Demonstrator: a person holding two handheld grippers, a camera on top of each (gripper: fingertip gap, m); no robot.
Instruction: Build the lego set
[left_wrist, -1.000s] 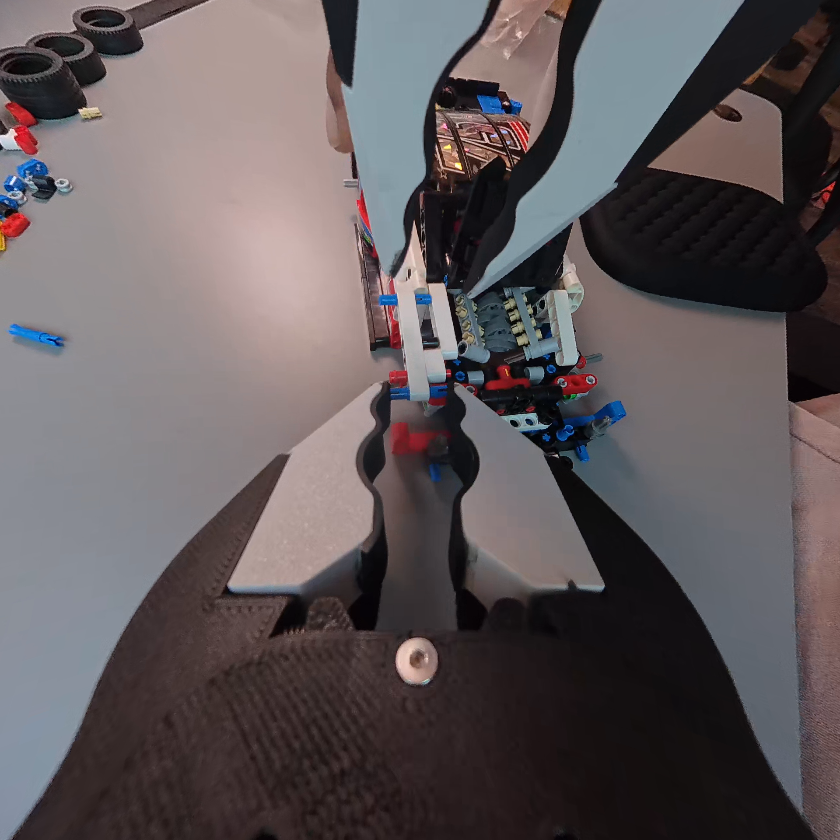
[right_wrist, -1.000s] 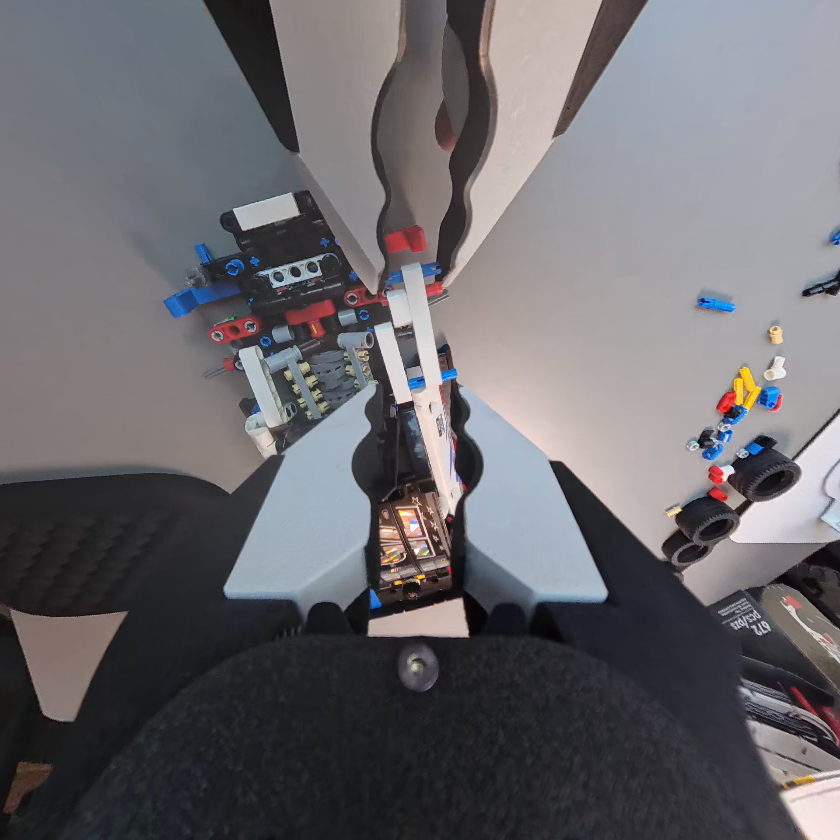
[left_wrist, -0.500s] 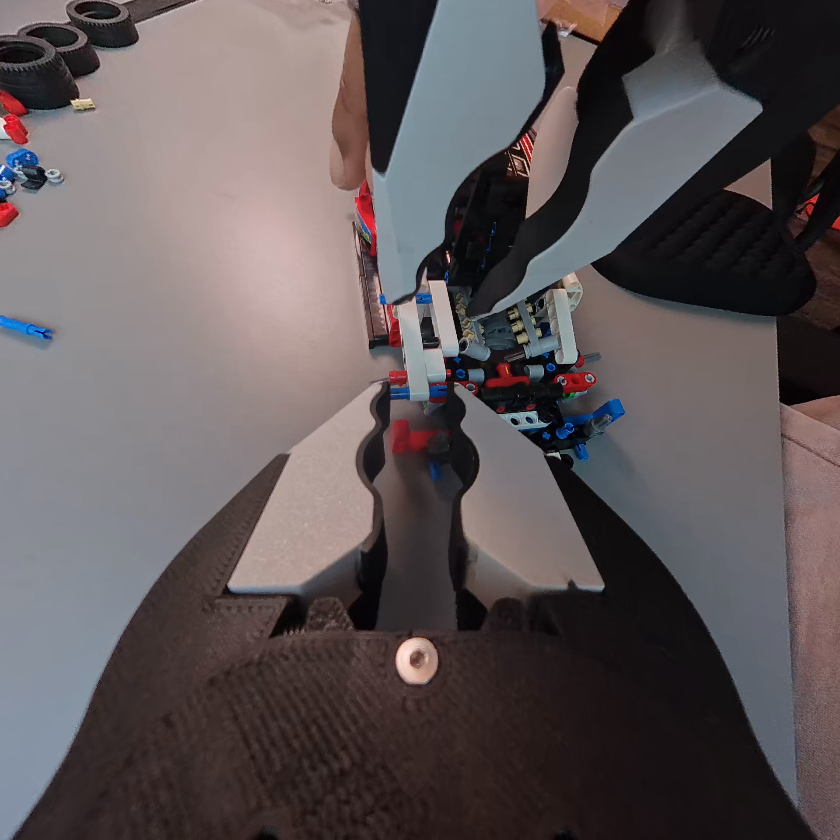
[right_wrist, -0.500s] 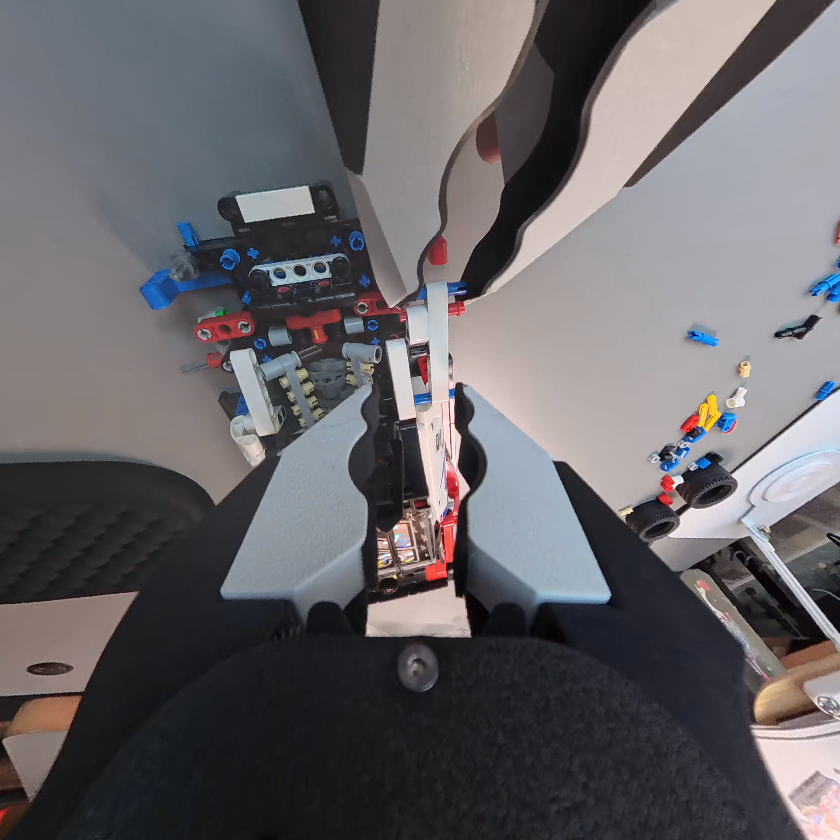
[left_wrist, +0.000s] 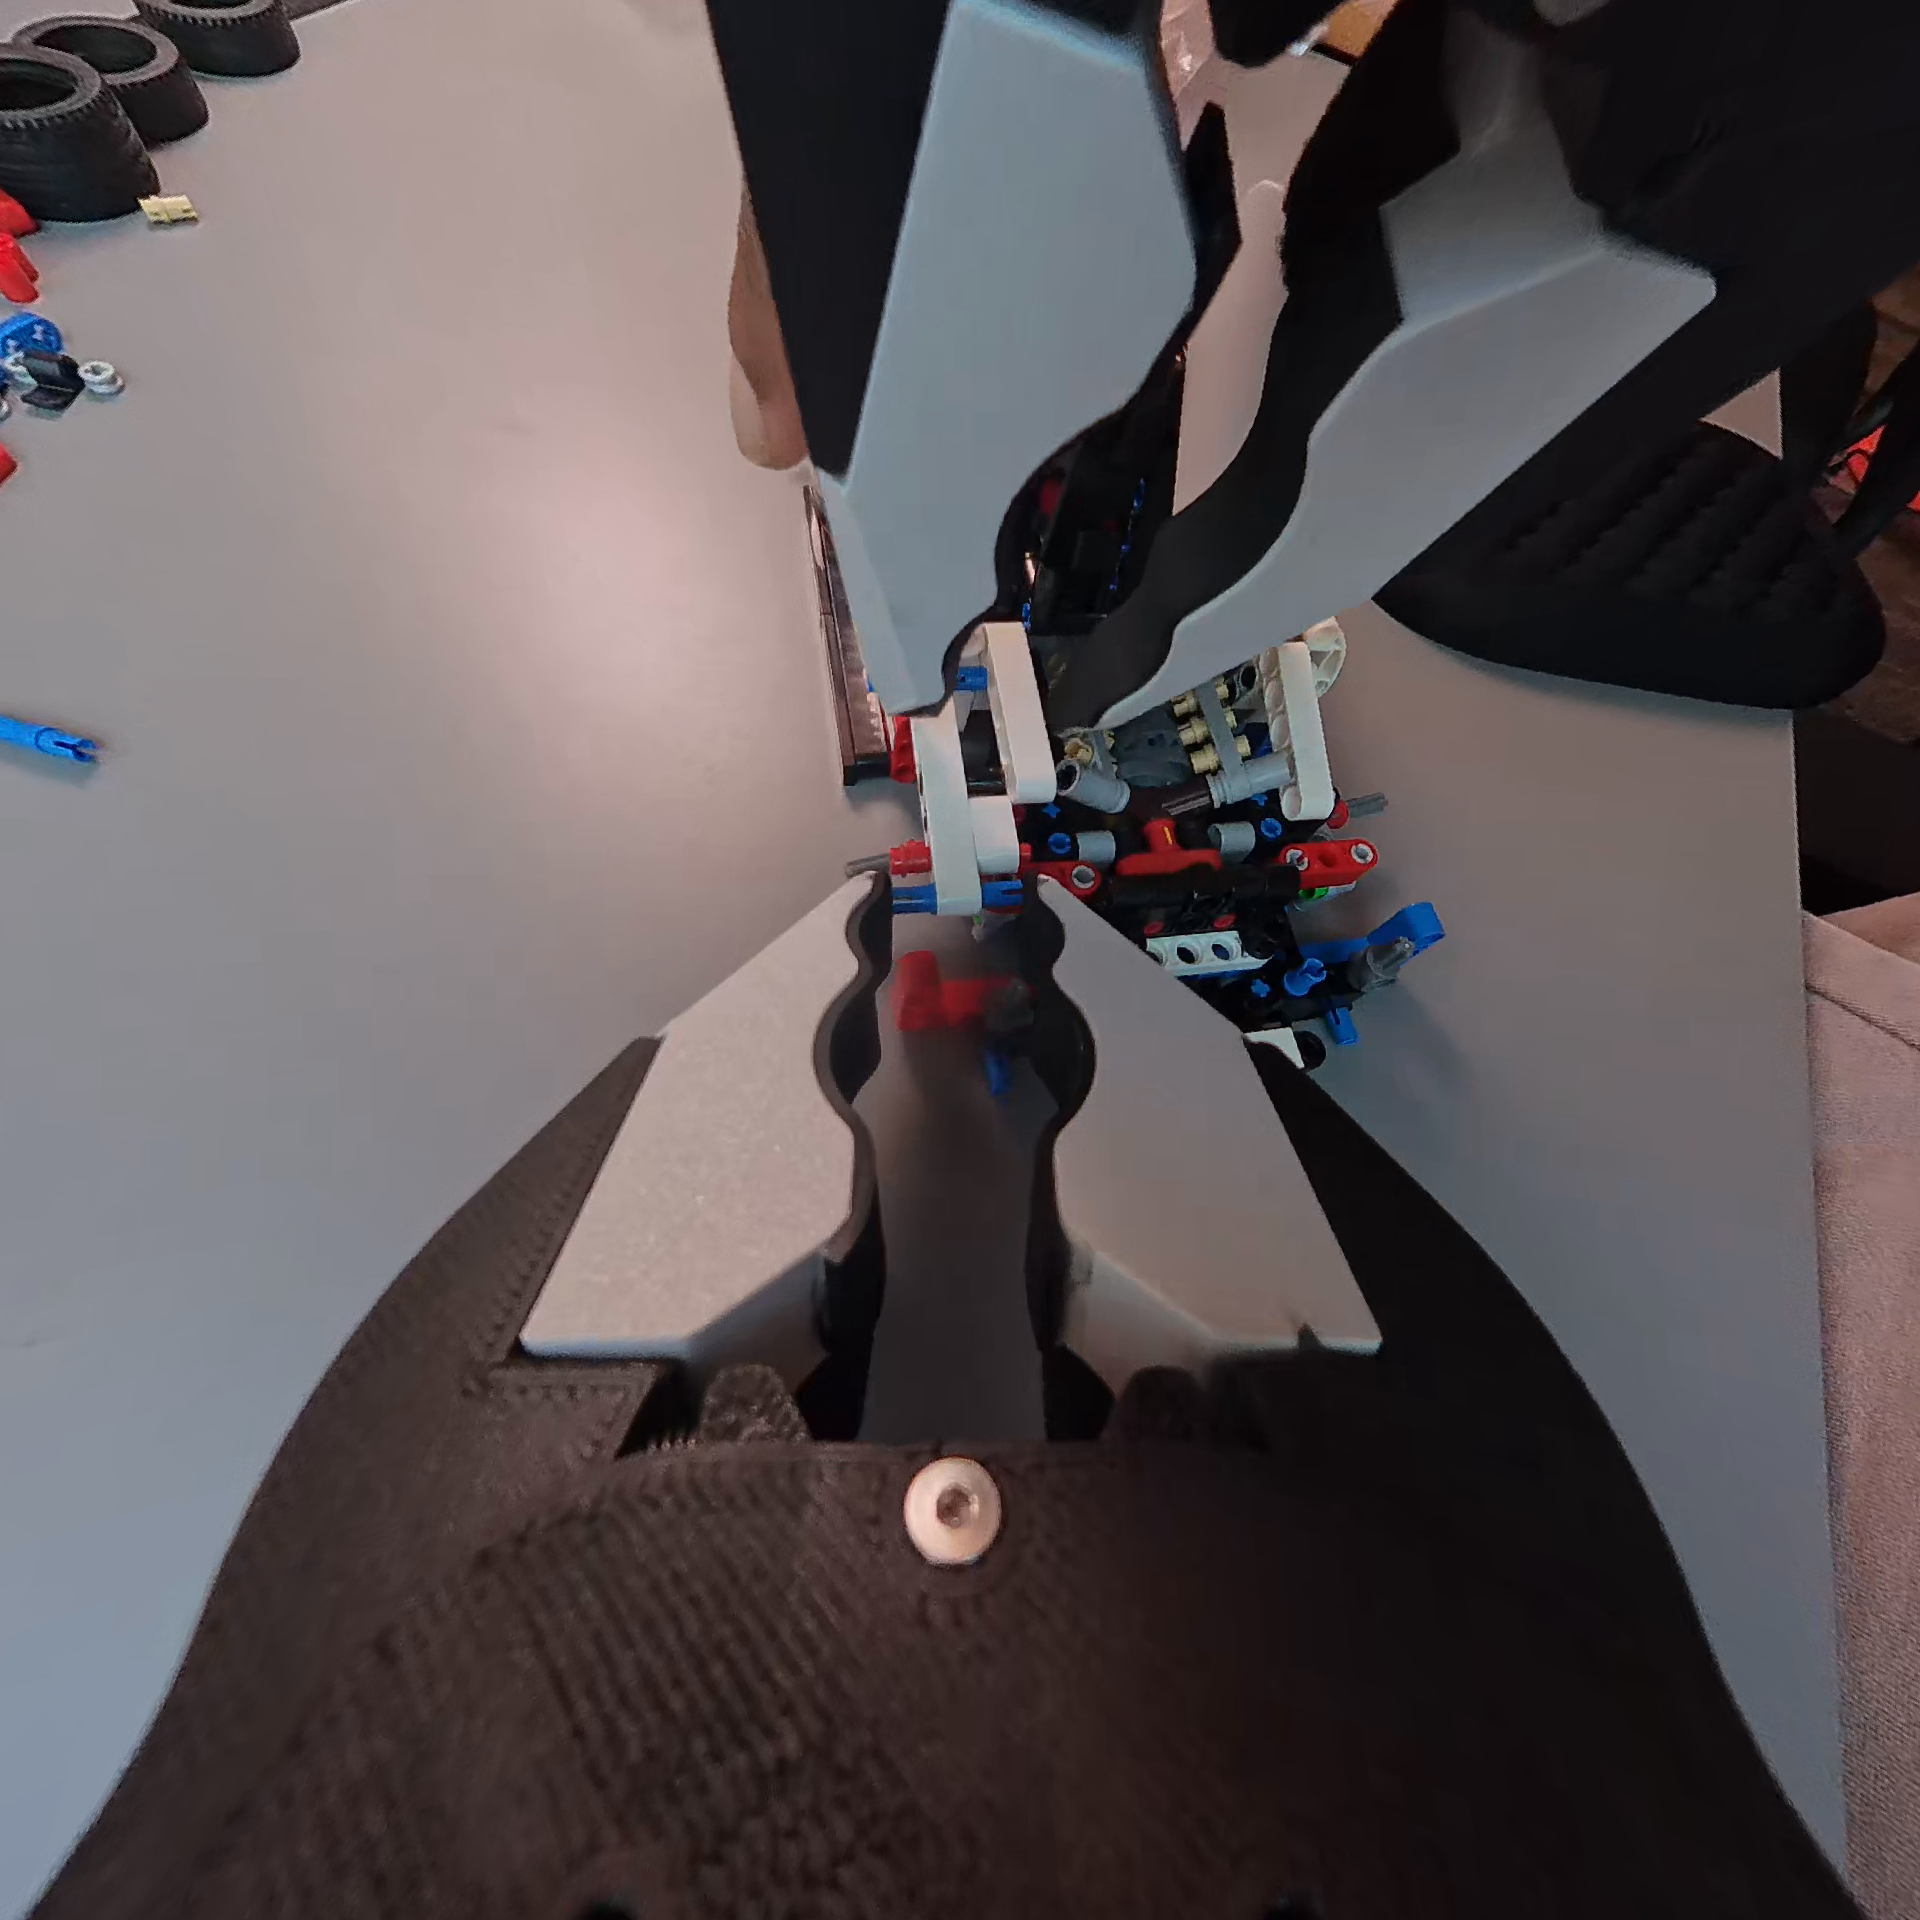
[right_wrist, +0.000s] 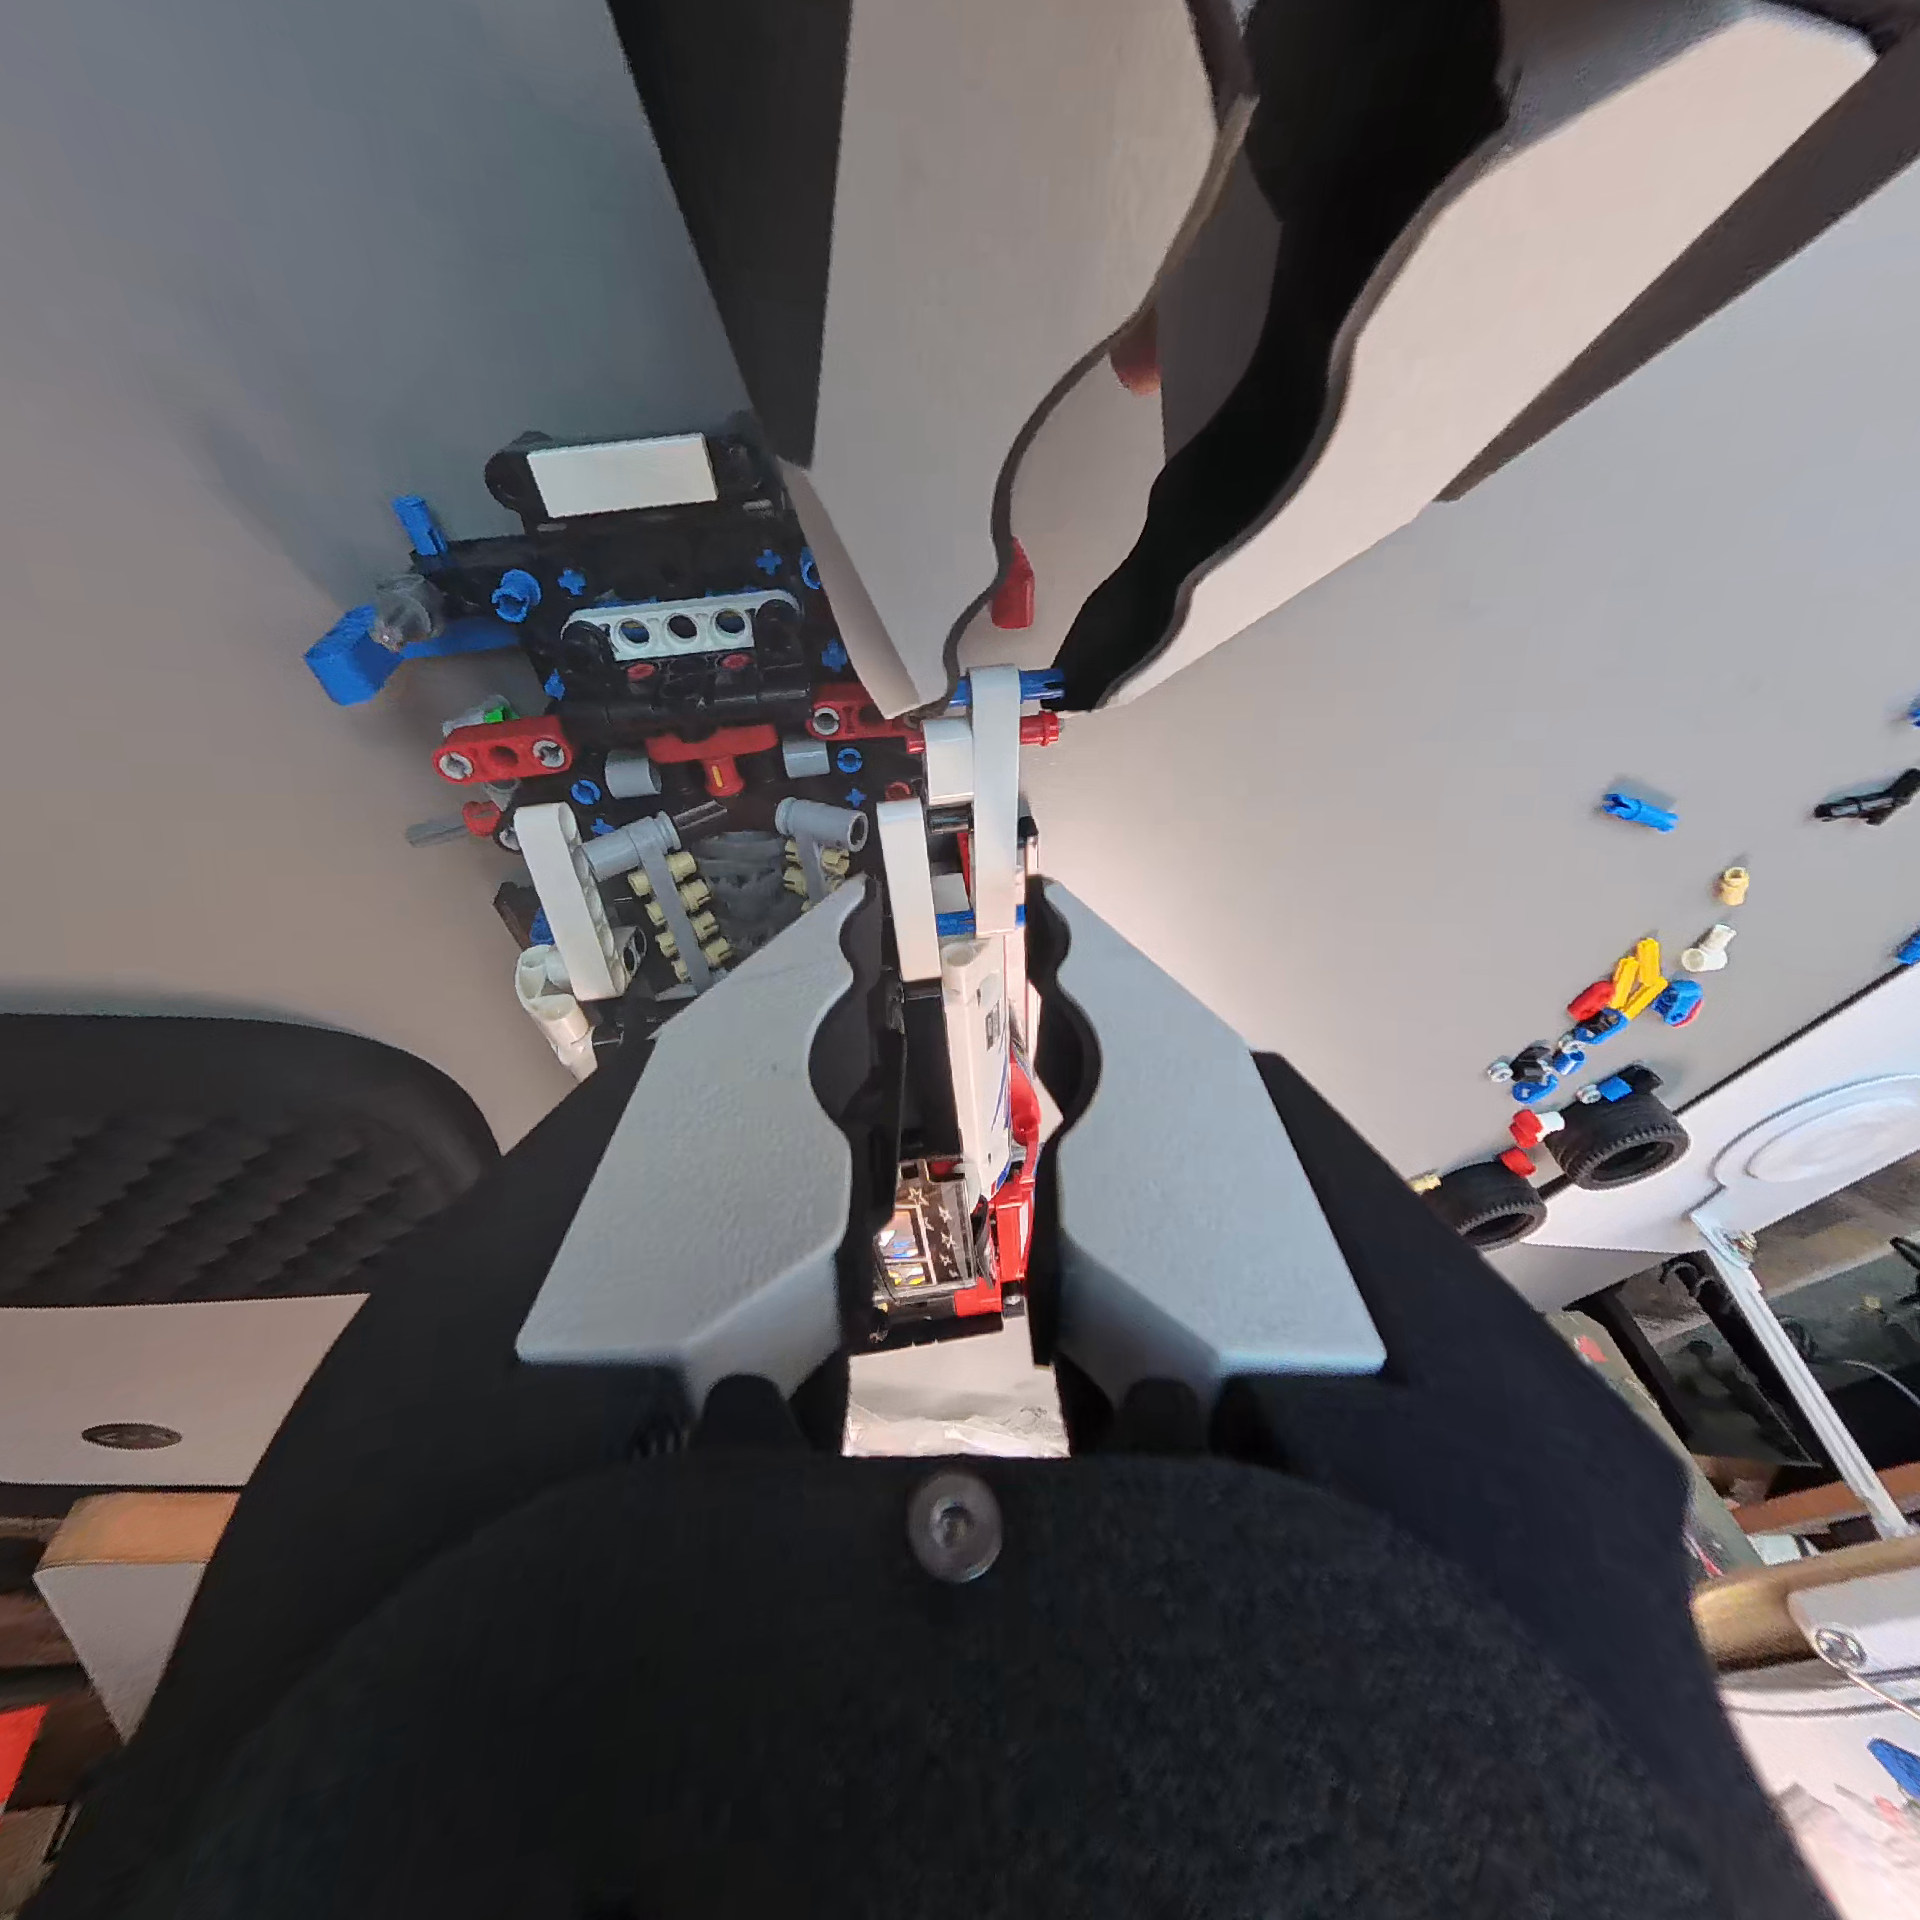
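Observation:
The partly built lego car (left_wrist: 1174, 831) lies on the grey table (left_wrist: 468, 623), with a black frame, a grey engine, white beams and red and blue pins. It also shows in the right wrist view (right_wrist: 686, 727). My left gripper (left_wrist: 964, 899) is shut on a small red piece (left_wrist: 935, 1003), its tips right at the end of the white beam (left_wrist: 961, 831). My right gripper (right_wrist: 951, 894) is shut on the car's white and red side section (right_wrist: 987, 1039). The two grippers face each other across that beam; the right gripper shows in the left wrist view (left_wrist: 1008, 707) and the left gripper in the right wrist view (right_wrist: 992, 696).
Black tyres (left_wrist: 62, 135), loose small parts (left_wrist: 47, 364) and a blue pin (left_wrist: 47, 738) lie at the far left. They also show in the right wrist view: tyres (right_wrist: 1621, 1138), parts (right_wrist: 1621, 997). A black chair seat (left_wrist: 1621, 582) sits past the table's right edge. The grippers are tip to tip, or close to it.
My right gripper has tilted and come closer over the car, still gripping its side. My left gripper has stayed at the white beam's end with the red piece.

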